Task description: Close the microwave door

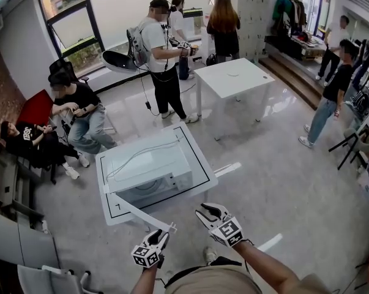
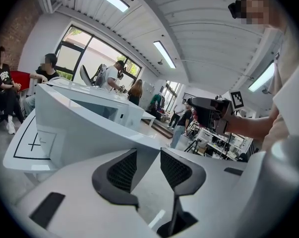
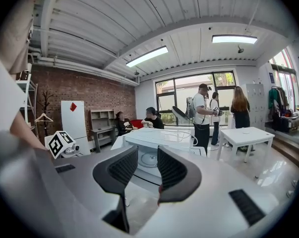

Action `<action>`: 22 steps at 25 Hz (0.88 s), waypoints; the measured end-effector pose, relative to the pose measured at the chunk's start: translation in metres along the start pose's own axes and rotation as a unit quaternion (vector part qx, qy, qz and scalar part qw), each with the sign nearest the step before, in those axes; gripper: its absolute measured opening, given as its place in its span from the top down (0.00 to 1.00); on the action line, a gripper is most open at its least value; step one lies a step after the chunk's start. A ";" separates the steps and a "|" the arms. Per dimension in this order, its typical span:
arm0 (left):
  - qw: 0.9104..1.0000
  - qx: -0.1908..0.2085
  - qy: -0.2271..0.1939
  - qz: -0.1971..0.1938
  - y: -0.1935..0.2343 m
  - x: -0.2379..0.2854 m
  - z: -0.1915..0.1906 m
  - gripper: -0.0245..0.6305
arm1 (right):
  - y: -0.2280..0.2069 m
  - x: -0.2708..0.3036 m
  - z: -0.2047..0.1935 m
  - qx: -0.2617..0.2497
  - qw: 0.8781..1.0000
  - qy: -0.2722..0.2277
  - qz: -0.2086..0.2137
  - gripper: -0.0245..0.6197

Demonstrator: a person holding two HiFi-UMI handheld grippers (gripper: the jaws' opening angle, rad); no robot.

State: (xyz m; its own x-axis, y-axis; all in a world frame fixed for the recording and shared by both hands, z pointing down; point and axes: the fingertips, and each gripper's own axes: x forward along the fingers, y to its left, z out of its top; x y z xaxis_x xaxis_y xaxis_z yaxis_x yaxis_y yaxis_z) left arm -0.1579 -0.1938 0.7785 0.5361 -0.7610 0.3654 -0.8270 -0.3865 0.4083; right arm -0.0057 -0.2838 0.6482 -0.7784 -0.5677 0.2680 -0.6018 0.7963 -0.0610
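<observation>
left gripper [image 1: 162, 236] near outward-pointing microwave door [image 1: 141, 212]

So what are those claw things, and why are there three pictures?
There is no robot here. A person holds two grabbing tools, the left gripper and the right gripper. One picture comes from a camera on the person's head, looking down. The other two come from cameras riding on each tool, looking along its fingers. On the table sits a white microwave with its door swung open toward the person. Both tools' fingers are apart and hold nothing.
</observation>
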 end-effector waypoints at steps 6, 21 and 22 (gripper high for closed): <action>1.000 -0.005 -0.001 0.007 0.001 0.023 0.013 0.75 | -0.025 0.003 0.005 -0.002 1.000 -0.002 0.007 0.76; 0.998 -0.030 -0.020 0.048 0.046 0.067 0.039 0.75 | -0.073 0.006 0.016 0.004 1.000 -0.018 0.004 0.76; 0.998 -0.034 -0.023 0.050 0.048 0.070 0.042 0.75 | -0.074 0.006 0.018 0.008 1.000 -0.021 0.007 0.76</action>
State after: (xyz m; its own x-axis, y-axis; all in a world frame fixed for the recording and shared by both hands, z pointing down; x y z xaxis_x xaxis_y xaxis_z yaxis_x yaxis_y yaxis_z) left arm -0.1675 -0.2873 0.7882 0.4417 -0.8173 0.3699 -0.8617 -0.2719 0.4283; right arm 0.0310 -0.3504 0.6366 -0.7935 -0.5652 0.2255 -0.5932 0.8011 -0.0794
